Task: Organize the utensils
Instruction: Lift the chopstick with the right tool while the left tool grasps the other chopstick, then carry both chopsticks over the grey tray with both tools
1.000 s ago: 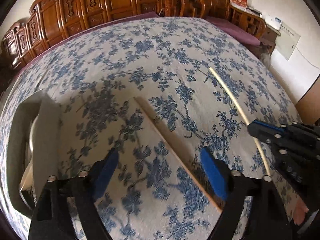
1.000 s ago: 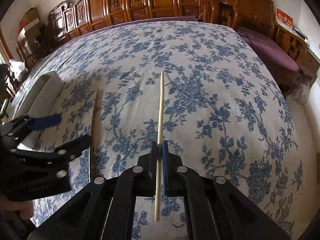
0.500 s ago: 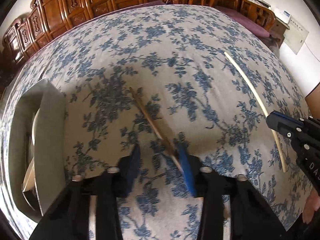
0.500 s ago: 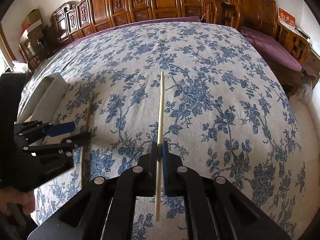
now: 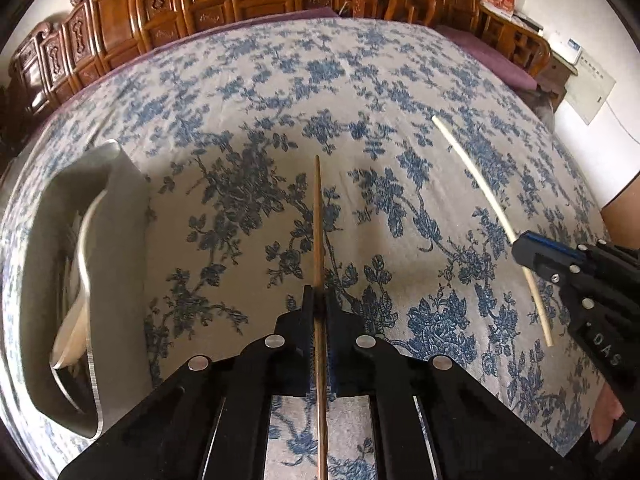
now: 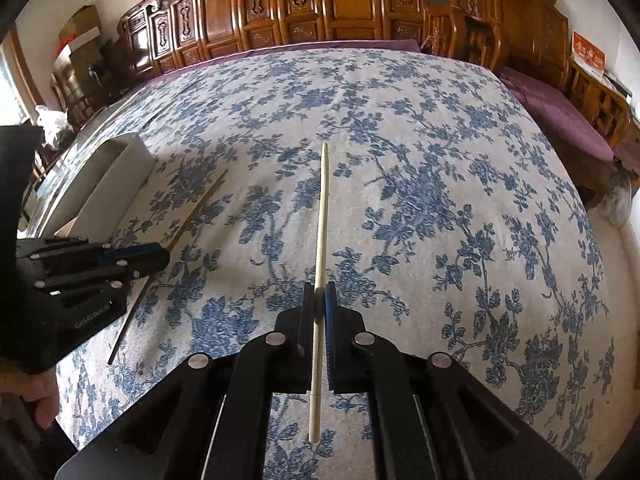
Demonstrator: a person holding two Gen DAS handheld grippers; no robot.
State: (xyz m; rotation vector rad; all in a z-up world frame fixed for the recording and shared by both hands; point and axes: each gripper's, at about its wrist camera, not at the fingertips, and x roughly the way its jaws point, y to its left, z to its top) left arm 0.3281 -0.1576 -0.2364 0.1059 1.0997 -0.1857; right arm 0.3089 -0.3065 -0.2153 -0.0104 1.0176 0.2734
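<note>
My left gripper (image 5: 319,300) is shut on a dark brown chopstick (image 5: 318,220), which points away over the blue-flowered tablecloth (image 5: 360,80). My right gripper (image 6: 319,300) is shut on a pale chopstick (image 6: 322,220), clamped near its rear third. In the left wrist view the right gripper (image 5: 520,248) shows at the right edge with the pale chopstick (image 5: 476,176) running through it. In the right wrist view the left gripper (image 6: 160,258) shows at the left with the brown chopstick (image 6: 196,212). A grey utensil tray (image 5: 120,240) lies to the left, with pale utensils inside.
Carved wooden chairs (image 6: 348,4) line the table's far edge, and a purple-cushioned bench (image 6: 560,116) stands to the right. A person's fingers (image 6: 40,396) hold the left gripper's handle. The tray (image 6: 116,176) sits by the table's left edge.
The left gripper moved onto the brown chopstick and its jaws went from wide apart to shut on it; the stick now runs straight ahead. The right gripper kept its hold on the pale chopstick.
</note>
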